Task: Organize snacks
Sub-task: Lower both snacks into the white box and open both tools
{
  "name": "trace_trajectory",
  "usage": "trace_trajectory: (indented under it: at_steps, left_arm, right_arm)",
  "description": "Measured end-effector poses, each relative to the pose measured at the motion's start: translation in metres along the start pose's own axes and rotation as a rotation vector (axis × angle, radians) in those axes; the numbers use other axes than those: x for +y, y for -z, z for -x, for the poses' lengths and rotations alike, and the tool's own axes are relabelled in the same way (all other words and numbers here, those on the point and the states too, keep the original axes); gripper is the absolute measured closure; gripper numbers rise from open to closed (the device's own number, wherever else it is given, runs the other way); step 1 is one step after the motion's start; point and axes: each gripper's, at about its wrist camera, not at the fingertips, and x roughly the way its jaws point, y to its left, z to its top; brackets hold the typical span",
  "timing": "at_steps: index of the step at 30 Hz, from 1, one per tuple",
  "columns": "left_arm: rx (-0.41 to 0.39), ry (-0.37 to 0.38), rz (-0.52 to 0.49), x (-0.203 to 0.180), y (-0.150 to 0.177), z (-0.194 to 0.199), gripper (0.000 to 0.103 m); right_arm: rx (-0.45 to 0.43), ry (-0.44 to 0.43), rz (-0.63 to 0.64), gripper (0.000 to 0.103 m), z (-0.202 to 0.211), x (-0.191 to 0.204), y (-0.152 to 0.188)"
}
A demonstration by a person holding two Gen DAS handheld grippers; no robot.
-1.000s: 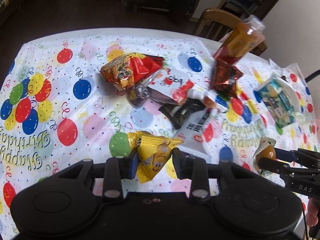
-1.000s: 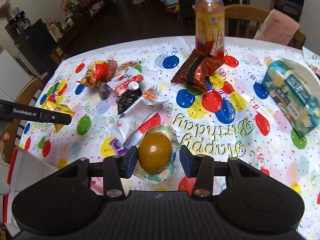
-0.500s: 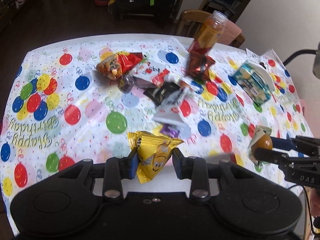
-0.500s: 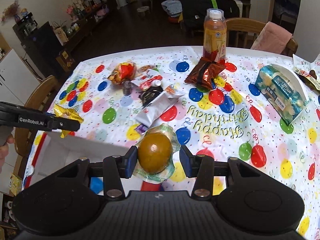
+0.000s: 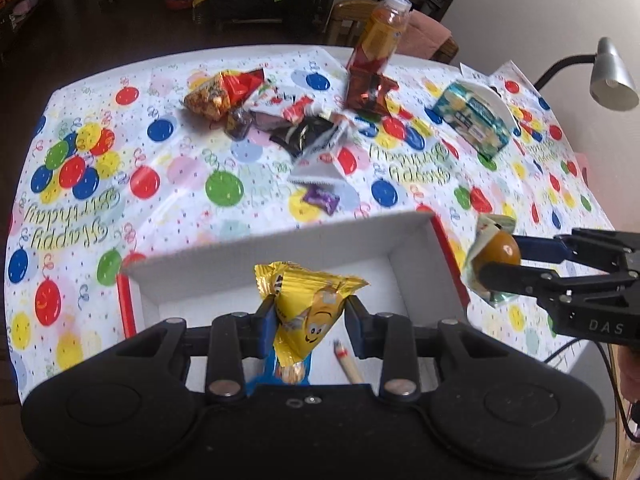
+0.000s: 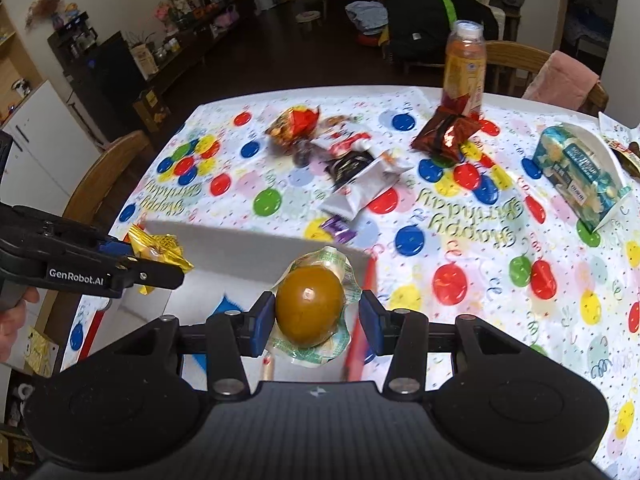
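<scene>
progress: partial, early stage. the left gripper (image 5: pixel 307 320) has its jaws pinching a yellow foil candy bag printed with a smiling face (image 5: pixel 306 312), held above the interior of the white cardboard box with red outer sides (image 5: pixel 280 256) at the near table edge. the right gripper (image 6: pixel 316 322) has its jaws pinching a brown egg-shaped snack sealed in clear plastic wrap (image 6: pixel 310 310), positioned over the box's right wall. neither item is released. inside the box, a blue packet (image 5: pixel 292 374) and a small stick-like item (image 5: pixel 348 364) are partly visible; further contents are hidden by the grippers. outstanding on the balloon-print tablecloth (image 5: pixel 80 216): an orange-and-red crinkled snack bag (image 5: pixel 220 92), black and silver packets (image 5: pixel 312 136), a small purple wrapped candy (image 5: pixel 321 199), and a dark red foil bag (image 5: pixel 370 92) beside the orange drink bottle (image 5: pixel 380 40). judgement: most sorting remains.
</scene>
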Motion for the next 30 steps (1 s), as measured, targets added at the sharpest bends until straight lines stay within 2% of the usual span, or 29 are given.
trace_trajectory:
  at_steps: [10,19,25,30]
  left_arm:
    - [0.085,0.001,-0.01,0.007,0.038,-0.015,0.07]
    - [0.167,-0.013,-0.032,0.009,0.064,-0.038,0.07]
    - [0.208,-0.023,-0.027,0.01,0.073,-0.054,0.07]
    - [0.227,-0.026,-0.016,0.014,0.078,-0.061,0.07]
  right_arm:
    - [0.092,-0.014,0.053,0.058,-0.031,0.034,0.032]
    - [0.189,-0.008,0.064,0.058,-0.067,0.044,0.062]
    - [0.185,0.035,0.111,0.058,-0.077,0.054,0.066]
    - [0.193,-0.005,0.158,0.058,-0.076,0.069,0.07]
